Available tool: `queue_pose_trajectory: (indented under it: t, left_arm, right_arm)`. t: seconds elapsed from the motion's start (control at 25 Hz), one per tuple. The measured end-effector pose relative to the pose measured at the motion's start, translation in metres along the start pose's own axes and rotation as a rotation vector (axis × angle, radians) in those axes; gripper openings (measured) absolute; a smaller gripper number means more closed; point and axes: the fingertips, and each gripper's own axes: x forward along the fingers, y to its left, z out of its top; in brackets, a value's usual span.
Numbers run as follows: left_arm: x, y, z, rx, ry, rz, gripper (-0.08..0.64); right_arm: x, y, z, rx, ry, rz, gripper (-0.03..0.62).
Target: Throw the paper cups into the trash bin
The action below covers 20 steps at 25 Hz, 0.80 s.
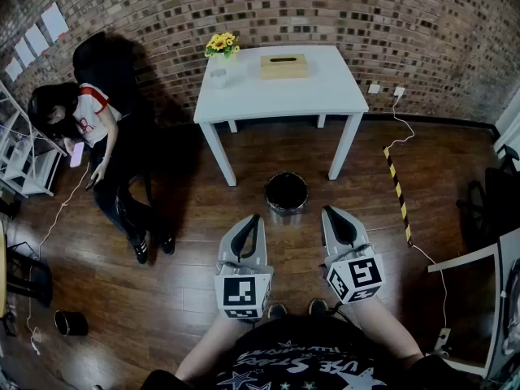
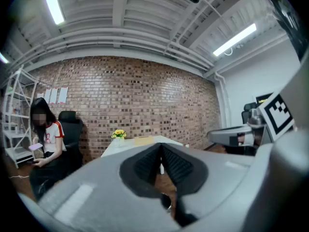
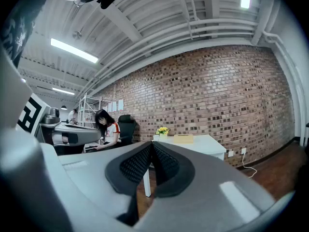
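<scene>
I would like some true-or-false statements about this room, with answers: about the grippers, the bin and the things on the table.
1. The left gripper and the right gripper are both shut and empty. True.
2. The trash bin stands on the table. False: it stands on the floor, in front of the table.
3. Yellow flowers stand on the table. True.
4. The tan box lies on the floor. False: it lies on the table.

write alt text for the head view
A person holds a left tool and right tool, both shut and empty, pointed at a black trash bin on the wooden floor. Beyond it, a white table carries yellow flowers, a pale cup and a tan box; another person sits at left.
</scene>
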Motion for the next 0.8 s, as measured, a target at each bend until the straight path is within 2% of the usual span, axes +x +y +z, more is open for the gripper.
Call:
queue_pose_trajectory:
  t: [0.36,0.56,0.8]
  left_arm:
    - [0.004,0.014,0.006,-0.014,-0.024,-0.031,0.005]
    - [0.001,0.031,0.008,0.005,-0.024,-0.041,0.005]
    - [0.006,0.051,0.006,-0.013,-0.02,-0.017,0.005]
  right_arm:
    - [0.002,-0.014,-0.003,-0.004,0.011,-0.062,0.008]
    - [0.009,-0.013,0.0,-0.01,0.002,-0.095,0.008]
    - [0.027,-0.008,0.003,-0.018,-0.007,-0.088,0.008]
